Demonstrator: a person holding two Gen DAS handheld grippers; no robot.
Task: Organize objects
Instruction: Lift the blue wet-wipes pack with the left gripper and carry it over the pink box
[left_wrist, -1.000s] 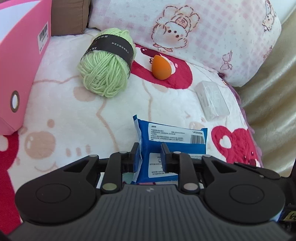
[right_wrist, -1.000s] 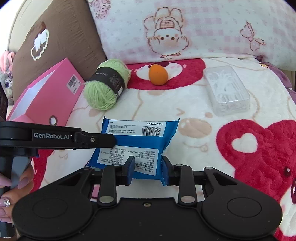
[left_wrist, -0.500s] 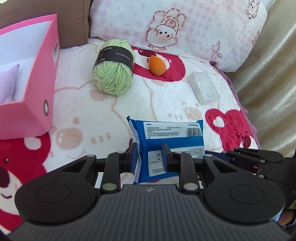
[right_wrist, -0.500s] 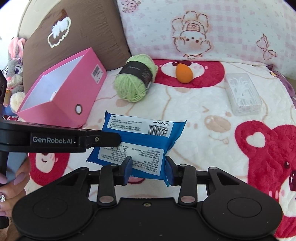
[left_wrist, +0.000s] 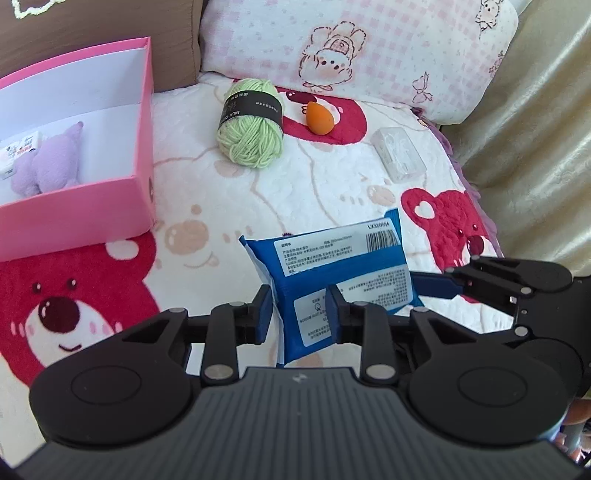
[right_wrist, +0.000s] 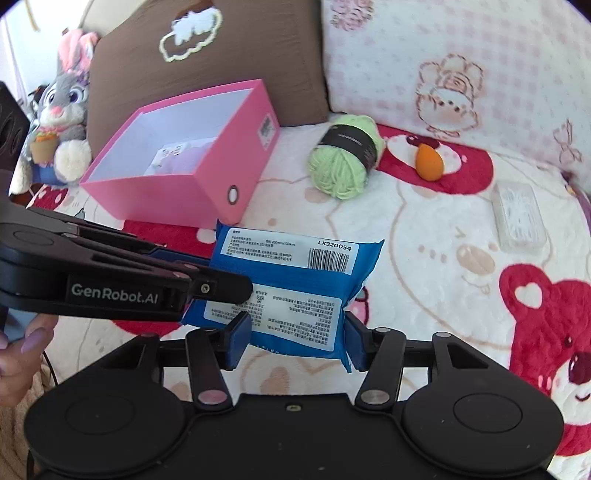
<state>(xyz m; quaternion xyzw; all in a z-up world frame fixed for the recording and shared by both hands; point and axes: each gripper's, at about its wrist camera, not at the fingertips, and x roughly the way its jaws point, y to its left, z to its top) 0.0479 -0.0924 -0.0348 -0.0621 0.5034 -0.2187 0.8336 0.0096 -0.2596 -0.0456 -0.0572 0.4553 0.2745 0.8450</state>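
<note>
Left gripper (left_wrist: 300, 311) angled down, clamping blue packet (left_wrist: 340, 273), right gripper (right_wrist: 297, 341) just widened, pads off it.

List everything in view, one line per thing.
wipes pack: one, blue, lifted above the blanket, between both grippers
box: one, pink, open, left on the blanket
plush toy: one, purple, inside the box
small carton: one, white, inside the box
yarn ball: one, green, right of the box
sponge: one, orange, right of the yarn
clear case: one, far right
blanket: one, white and red
pillows: two, brown and pink
rabbit toy: one, grey, far left
left hand-held gripper: shut on the pack
right hand-held gripper: jaws just opening, pack between
hand: one, lower left
</note>
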